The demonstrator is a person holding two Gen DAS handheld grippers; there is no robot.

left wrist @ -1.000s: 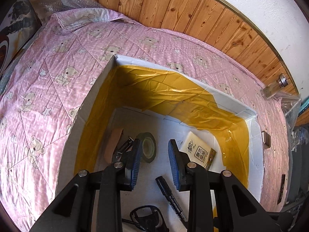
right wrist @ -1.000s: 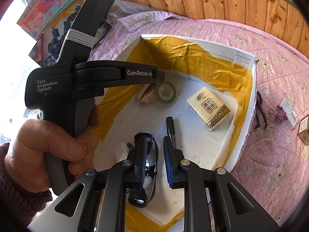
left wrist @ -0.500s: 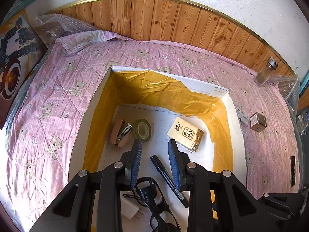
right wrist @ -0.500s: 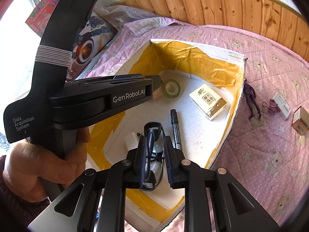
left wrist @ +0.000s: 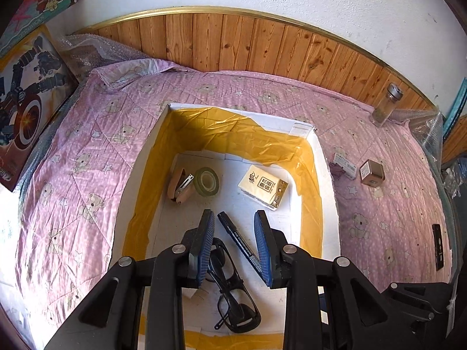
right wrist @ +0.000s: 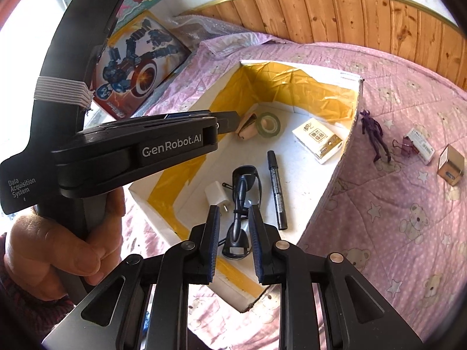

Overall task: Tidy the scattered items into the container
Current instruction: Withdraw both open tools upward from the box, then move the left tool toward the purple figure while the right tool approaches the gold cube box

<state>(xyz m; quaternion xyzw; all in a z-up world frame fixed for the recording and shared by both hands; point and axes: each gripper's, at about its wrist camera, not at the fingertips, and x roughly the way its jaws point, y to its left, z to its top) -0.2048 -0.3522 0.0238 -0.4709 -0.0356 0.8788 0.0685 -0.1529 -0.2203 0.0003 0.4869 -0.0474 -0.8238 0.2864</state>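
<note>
The container [left wrist: 327, 175], a white foam box lined with yellow tape, is seen straight ahead of and below both grippers, resting on the pink bear-print quilt [left wrist: 87, 151]. Inside it are already found glasses [right wrist: 242, 204] directly beneath the right gripper [right wrist: 233, 245], a white charger plug [right wrist: 214, 195] just to their left, a black marker [right wrist: 275, 189] just to their right, and farther ahead a stapler [left wrist: 181, 185], a green tape roll [left wrist: 206, 181] touching it, and a tissue pack [left wrist: 262, 185].

The right gripper is held spread, nothing between its fingers. The left gripper [left wrist: 235, 245] is likewise parted and empty, hovering over the near end of the box.

Still scattered on the quilt, off to the right of the right gripper and beyond the box wall, are a purple figurine [right wrist: 376, 137], a purple binder clip [right wrist: 404, 145], a small white packet [right wrist: 421, 145] and a small gold box [right wrist: 451, 164]. The figurine is judged light, thin and rigid, its limbs probably fragile; it is best pinched across the torso. The clip is hard and likely slippery, and it sits against the packet, so a clean grasp may be crowded. The soft quilt gives under pressure. The box's raised right wall stands between these pieces and the interior and must be cleared. A glass jar [left wrist: 386, 105] is spotted far off by the wooden panel.
</note>
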